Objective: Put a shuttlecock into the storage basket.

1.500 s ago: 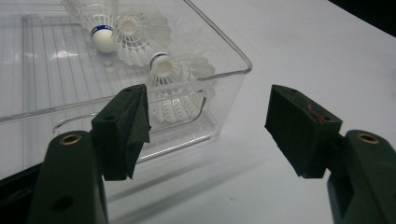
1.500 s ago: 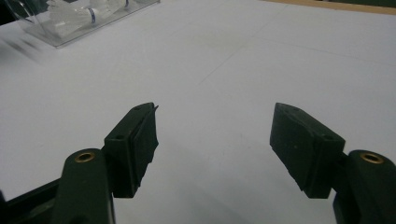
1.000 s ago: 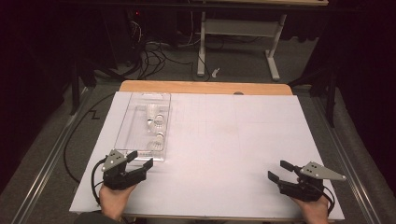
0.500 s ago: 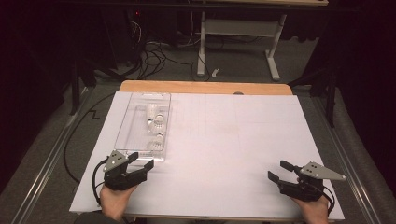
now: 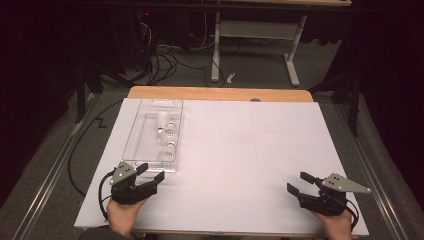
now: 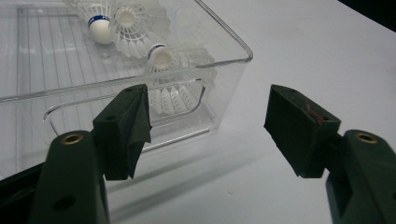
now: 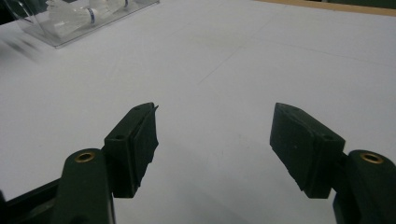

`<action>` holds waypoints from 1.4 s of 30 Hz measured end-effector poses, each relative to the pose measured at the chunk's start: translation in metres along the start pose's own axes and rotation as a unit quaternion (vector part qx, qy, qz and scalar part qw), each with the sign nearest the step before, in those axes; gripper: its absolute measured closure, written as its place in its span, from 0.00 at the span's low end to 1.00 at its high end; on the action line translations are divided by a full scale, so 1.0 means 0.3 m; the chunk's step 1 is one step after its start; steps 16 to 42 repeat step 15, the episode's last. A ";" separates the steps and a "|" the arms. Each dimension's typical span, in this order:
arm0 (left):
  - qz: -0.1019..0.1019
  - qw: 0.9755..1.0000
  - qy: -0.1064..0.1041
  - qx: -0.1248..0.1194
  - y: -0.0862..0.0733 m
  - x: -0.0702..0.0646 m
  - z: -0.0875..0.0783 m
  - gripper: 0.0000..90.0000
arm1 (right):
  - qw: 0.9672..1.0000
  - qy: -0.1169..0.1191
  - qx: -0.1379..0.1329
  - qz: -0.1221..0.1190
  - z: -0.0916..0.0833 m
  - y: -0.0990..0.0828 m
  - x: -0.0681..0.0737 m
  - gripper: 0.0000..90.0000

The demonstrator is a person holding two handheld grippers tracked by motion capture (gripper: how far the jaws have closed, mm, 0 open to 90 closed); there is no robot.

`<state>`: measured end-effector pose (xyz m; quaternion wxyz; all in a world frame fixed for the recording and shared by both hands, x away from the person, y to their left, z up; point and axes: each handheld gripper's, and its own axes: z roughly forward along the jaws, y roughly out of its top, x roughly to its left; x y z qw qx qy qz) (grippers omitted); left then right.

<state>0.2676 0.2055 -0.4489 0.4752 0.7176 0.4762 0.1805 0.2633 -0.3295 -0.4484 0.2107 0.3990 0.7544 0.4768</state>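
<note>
**Left gripper edging up to the shuttlecock tray**

Compared with a second ago, my left gripper (image 5: 151,172) sits a touch nearer the clear tray (image 5: 143,111); the shift is small. The right gripper (image 5: 300,182) has not moved. I read this as the opening of a reach toward the tray's contents, nothing picked yet.

Left gripper: jaws spread wide, nothing between them. In the left gripper view the tray's near wall, with its cut-out handle, stands just ahead of the jaws, and the closest shuttlecock (image 6: 180,70) lies right behind that wall, cork toward me. More shuttlecocks (image 6: 121,21) lie deeper in, bunched and touching.

Right gripper: jaws spread, empty, low over the white sheet (image 5: 260,150) near the table's right front corner, well apart from the tray.

Edges: the tray lies on the left of the sheet, long side running away from me. Its near wall is the obstacle; I judge the left gripper must rise over the rim before dropping in.

Room: the sheet's middle and right are bare. The wooden table edge (image 5: 220,93) shows at the far side.
</note>
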 end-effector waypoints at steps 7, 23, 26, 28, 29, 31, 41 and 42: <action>0.001 1.000 -0.001 0.001 0.000 -0.001 0.001 0.36 | 1.000 0.000 0.000 0.001 0.001 0.000 -0.001 0.36; 0.002 1.000 -0.002 0.001 0.001 -0.002 0.002 0.36 | 1.000 0.000 0.000 0.002 0.001 0.000 -0.002 0.36; 0.002 1.000 -0.002 0.001 0.001 -0.002 0.002 0.36 | 1.000 0.000 0.000 0.002 0.001 0.000 -0.002 0.36; 0.002 1.000 -0.002 0.001 0.001 -0.002 0.002 0.36 | 1.000 0.000 0.000 0.002 0.001 0.000 -0.002 0.36; 0.002 1.000 -0.002 0.001 0.001 -0.002 0.002 0.36 | 1.000 0.000 0.000 0.002 0.001 0.000 -0.002 0.36; 0.002 1.000 -0.002 0.001 0.001 -0.002 0.002 0.36 | 1.000 0.000 0.000 0.002 0.001 0.000 -0.002 0.36; 0.002 1.000 -0.002 0.001 0.001 -0.002 0.002 0.36 | 1.000 0.000 0.000 0.002 0.001 0.000 -0.002 0.36; 0.002 1.000 -0.002 0.001 0.001 -0.002 0.002 0.36 | 1.000 0.000 0.000 0.002 0.001 0.000 -0.002 0.36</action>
